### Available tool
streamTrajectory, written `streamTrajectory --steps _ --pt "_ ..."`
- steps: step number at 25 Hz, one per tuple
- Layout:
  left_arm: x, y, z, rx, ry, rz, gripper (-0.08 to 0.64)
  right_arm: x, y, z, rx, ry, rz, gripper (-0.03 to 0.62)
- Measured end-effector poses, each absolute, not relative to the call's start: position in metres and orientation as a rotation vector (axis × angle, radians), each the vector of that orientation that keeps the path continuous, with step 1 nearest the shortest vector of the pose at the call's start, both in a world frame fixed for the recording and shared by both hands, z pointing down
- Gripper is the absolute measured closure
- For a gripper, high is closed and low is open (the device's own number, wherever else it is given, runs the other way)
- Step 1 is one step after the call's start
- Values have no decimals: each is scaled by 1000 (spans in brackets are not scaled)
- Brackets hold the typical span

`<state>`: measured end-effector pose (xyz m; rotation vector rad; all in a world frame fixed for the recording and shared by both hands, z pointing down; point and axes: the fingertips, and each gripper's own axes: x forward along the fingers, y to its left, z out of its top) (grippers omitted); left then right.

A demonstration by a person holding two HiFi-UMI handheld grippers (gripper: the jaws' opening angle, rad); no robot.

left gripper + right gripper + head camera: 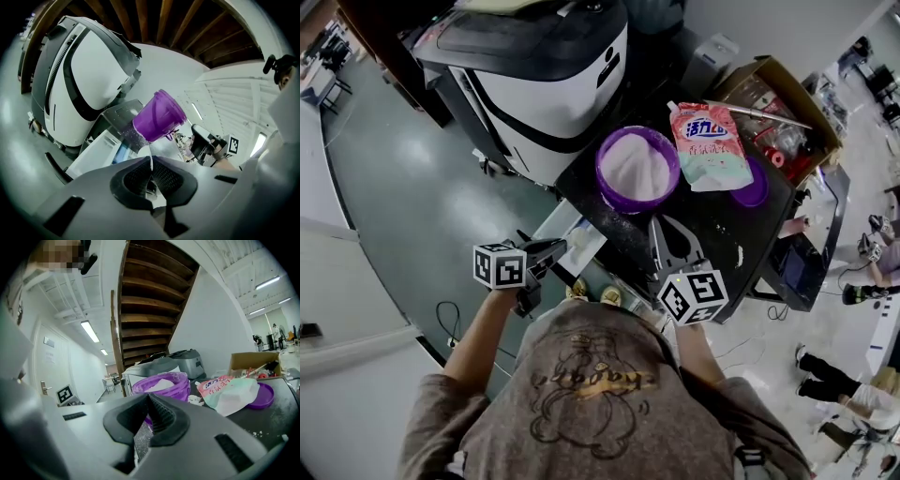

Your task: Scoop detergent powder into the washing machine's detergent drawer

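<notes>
The white washing machine [544, 89] stands at the back left, and its white detergent drawer [101, 152] juts out below the table's edge. A purple bowl [637, 169] heaped with white powder sits on the black table [712, 230]. My left gripper [553, 253] hangs by the drawer [551, 217], shut on a thin white scoop [151, 161] that shows edge-on between the jaws. My right gripper [670, 234] is over the table just in front of the bowl [161, 385], jaws shut and holding nothing. A pink and green detergent bag [708, 145] lies right of the bowl.
A purple lid [755, 183] lies beside the bag. An open cardboard box [778, 108] with clutter stands at the back right. Spilled powder speckles the table. Cables run over the floor, and other people's legs [825, 375] show at the right.
</notes>
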<state>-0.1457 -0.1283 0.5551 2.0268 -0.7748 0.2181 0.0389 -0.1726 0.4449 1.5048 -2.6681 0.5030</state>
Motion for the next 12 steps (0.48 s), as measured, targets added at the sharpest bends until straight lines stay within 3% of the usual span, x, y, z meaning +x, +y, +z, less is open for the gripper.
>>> streamTrajectory --steps 12 --pt "-129 -119 582 2177 -820 607 535 46 -169 449 1528 -2650 517 589"
